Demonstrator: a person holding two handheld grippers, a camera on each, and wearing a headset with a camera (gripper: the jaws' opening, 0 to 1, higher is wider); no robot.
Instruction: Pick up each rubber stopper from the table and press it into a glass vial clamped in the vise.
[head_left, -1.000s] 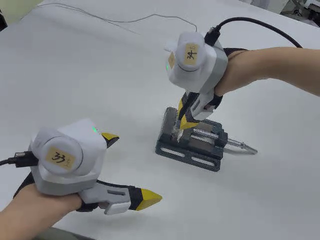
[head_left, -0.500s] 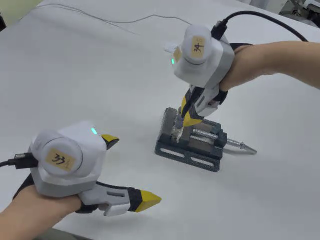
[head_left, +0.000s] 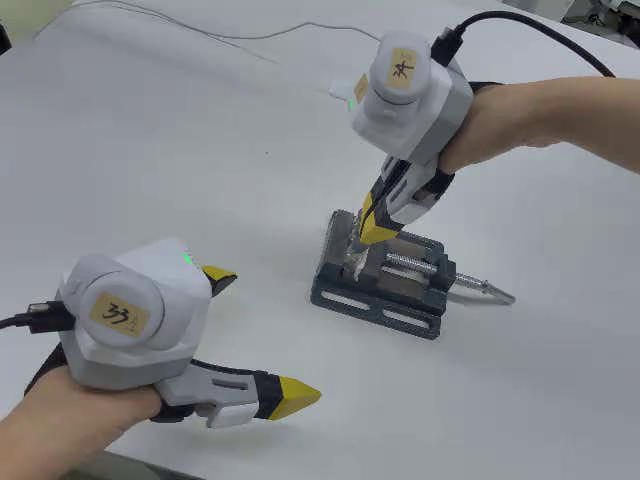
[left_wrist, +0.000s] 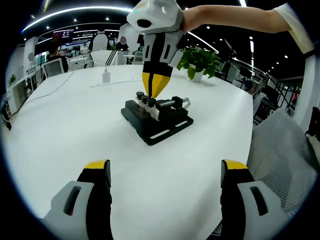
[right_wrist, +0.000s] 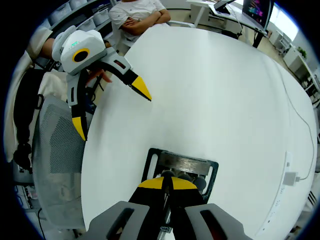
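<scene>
White table (head_left: 170, 150): broad bare surface to the left of and behind the work. The near edge runs just under the left hand in the head view. In the right gripper view the curved edge passes beside a mesh chair (right_wrist: 54, 150).

Black vise (head_left: 380, 305): sits right of centre, well clear of every edge. Its screw handle (head_left: 482, 291) sticks out to the right.

Right gripper (head_left: 372, 232): points steeply down over the vise. The yellow tips are clenched together just above the clamped row, and I see nothing between them.

Left gripper (head_left: 263, 335): low over the near-left table, well apart from the vise. Its jaws are released and spread wide, with nothing in them and bare table between them.

Glass vials (left_wrist: 149, 106): a short row upright in the vise jaws.

Rubber stoppers (left_wrist: 145, 98): dark caps seated on the vial tops, directly beneath the right gripper's tips.

Far side: a white adapter (left_wrist: 106, 76) with a thin cable, well apart from the vise.
</scene>
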